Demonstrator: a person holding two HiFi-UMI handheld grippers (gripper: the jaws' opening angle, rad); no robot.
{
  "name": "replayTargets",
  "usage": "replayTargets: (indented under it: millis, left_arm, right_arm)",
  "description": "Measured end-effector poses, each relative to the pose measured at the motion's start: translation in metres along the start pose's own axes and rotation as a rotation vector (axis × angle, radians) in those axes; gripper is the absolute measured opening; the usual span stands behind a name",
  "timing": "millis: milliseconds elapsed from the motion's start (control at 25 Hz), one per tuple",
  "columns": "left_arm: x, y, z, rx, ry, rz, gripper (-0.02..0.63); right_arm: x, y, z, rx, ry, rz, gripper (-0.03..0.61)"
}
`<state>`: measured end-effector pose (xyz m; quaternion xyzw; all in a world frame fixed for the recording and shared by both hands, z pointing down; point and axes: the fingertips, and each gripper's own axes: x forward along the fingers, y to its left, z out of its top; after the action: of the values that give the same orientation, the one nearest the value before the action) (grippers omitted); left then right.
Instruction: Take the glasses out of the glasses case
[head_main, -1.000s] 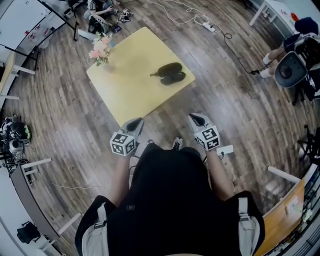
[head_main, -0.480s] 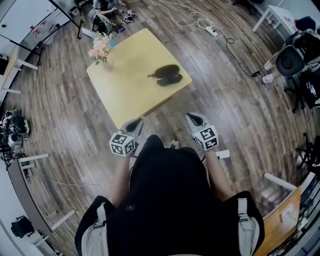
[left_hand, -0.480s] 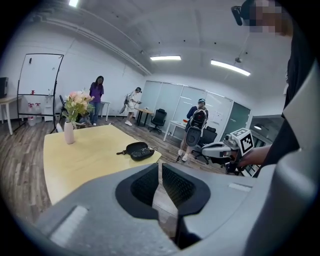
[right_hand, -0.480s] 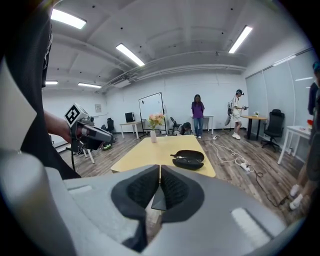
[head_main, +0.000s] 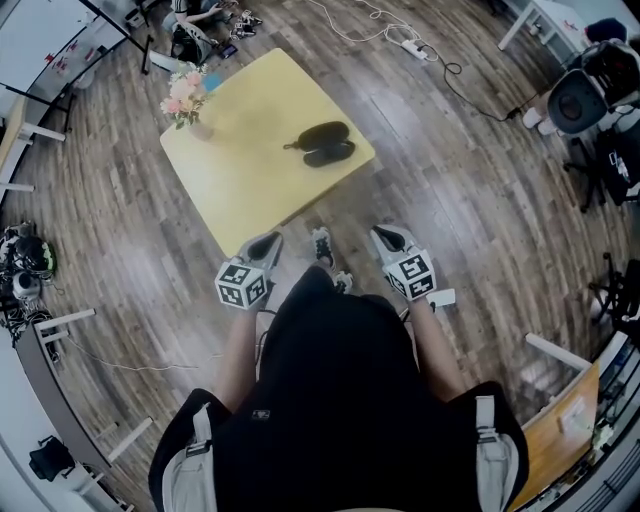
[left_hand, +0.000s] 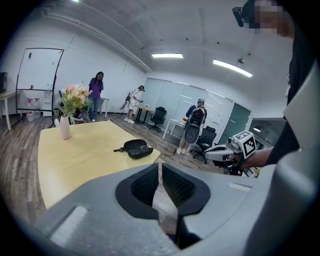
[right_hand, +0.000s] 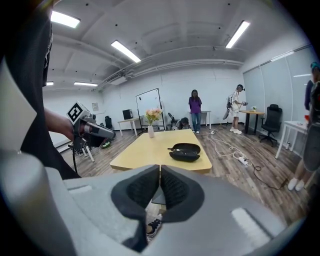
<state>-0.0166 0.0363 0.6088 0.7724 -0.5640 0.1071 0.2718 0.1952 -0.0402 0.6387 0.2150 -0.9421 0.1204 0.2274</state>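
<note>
One glasses case (head_main: 318, 143) lies open on the yellow surface (head_main: 240, 185), near the edge closest to the person. Its long axis runs along that edge and its strap end points toward the single flower vase (head_main: 183, 100). The left gripper (head_main: 265, 245) and right gripper (head_main: 388, 238) are held level at the waist, short of the surface. Both have their jaws pressed together and hold nothing.
</note>
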Motion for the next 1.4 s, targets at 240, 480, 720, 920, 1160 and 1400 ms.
replayTargets:
  millis: [240, 480, 720, 920, 1160, 1400]
  left_arm:
    - [0.028, 0.009, 0.012, -0.001, 0.002, -0.033, 0.032]
    - [0.059, 0.020, 0.039, 0.001, -0.007, -0.059, 0.032]
    - [0.089, 0.040, 0.055, -0.001, 0.014, -0.086, 0.032]
    - [0.112, 0.063, 0.068, -0.002, 0.034, -0.109, 0.032]
    - [0.145, 0.089, 0.093, 0.001, 0.034, -0.135, 0.032]
    - [0.165, 0.120, 0.112, -0.006, 0.037, -0.153, 0.032]
  right_arm:
    - [0.008, -0.020, 0.009, -0.010, 0.019, -0.020, 0.009]
    - [0.015, -0.051, 0.025, -0.019, 0.030, -0.049, 0.009]
    - [0.039, -0.073, 0.039, -0.022, 0.052, -0.059, 0.009]
    - [0.065, -0.084, 0.050, -0.018, 0.069, -0.062, 0.009]
    - [0.094, -0.109, 0.065, -0.010, 0.087, -0.071, 0.009]
    - [0.129, -0.124, 0.088, -0.027, 0.109, -0.069, 0.009]
